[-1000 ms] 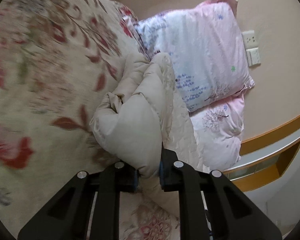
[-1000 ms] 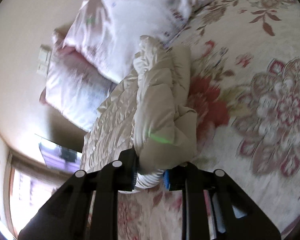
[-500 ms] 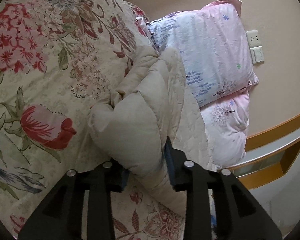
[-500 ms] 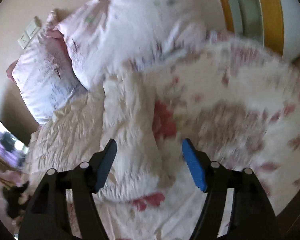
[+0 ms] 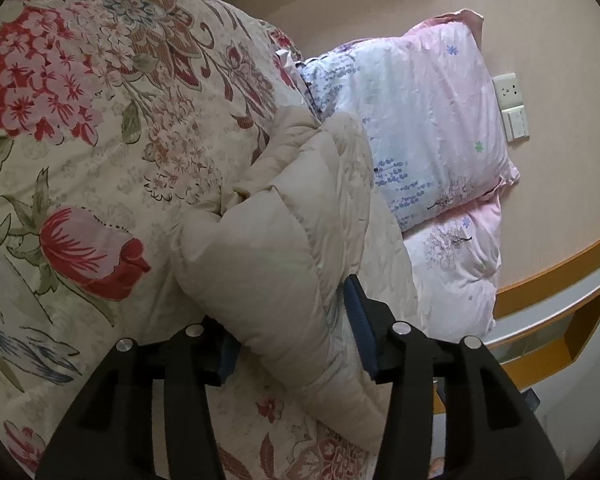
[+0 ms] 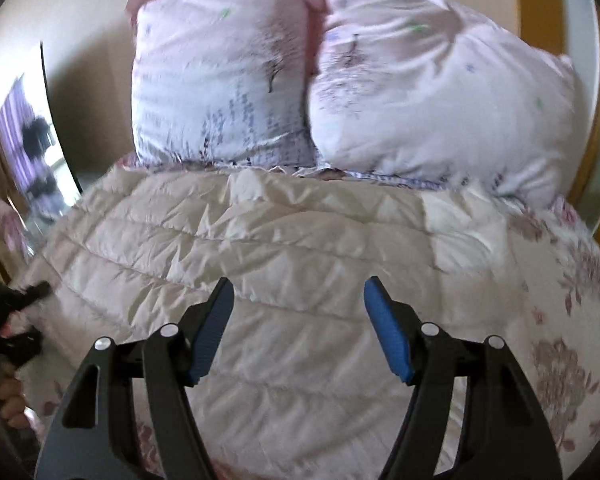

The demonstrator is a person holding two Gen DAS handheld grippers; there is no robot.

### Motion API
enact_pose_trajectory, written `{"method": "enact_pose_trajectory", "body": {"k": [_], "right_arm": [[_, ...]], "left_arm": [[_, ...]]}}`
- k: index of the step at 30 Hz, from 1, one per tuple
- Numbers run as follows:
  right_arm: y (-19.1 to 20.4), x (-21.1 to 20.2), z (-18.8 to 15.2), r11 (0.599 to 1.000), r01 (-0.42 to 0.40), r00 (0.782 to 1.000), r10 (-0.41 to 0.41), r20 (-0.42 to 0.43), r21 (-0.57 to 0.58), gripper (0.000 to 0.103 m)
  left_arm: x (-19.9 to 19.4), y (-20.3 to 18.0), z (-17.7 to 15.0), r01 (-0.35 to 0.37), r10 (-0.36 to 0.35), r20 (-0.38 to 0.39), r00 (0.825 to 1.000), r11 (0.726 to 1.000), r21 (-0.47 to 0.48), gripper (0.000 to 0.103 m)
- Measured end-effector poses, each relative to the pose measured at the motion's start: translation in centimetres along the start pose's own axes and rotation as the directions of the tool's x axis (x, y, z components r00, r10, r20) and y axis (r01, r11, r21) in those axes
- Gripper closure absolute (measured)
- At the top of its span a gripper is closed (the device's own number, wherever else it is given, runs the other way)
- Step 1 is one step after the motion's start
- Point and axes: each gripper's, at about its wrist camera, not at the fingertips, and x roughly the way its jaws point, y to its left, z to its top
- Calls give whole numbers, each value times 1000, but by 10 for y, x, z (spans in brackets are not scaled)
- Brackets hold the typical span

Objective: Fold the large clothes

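A cream quilted puffer jacket (image 6: pixel 284 248) lies spread across the flowered bedspread (image 5: pixel 80 140) below the pillows. In the left wrist view a thick folded bulge of the jacket (image 5: pixel 268 256) sits between my left gripper's (image 5: pixel 292 332) blue-padded fingers, which are spread wide around it; the pads stand slightly apart from the fabric. My right gripper (image 6: pixel 298 320) is open and empty, hovering over the middle of the jacket. My left gripper also shows in the right wrist view (image 6: pixel 16 312) at the jacket's left edge.
Two pink-and-white pillows (image 6: pixel 340 80) lean against the beige wall at the head of the bed. A wall socket and switch (image 5: pixel 512 108) sit above them. An orange-trimmed headboard shelf (image 5: pixel 560 320) runs along the bed's right side. A window (image 6: pixel 24 152) shows at far left.
My right gripper let go of the jacket, opened, and swung round to face the pillows above the spread jacket. My left gripper's jaws widened around the folded bulge.
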Motion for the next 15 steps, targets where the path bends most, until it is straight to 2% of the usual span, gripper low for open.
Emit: {"method": "enact_pose_trajectory", "body": {"k": [15], "right_arm": [[16, 55, -13, 996, 73, 992, -78, -99, -51, 33]], "left_arm": [[6, -7, 1, -28, 28, 40, 999, 1000, 4, 49]]}}
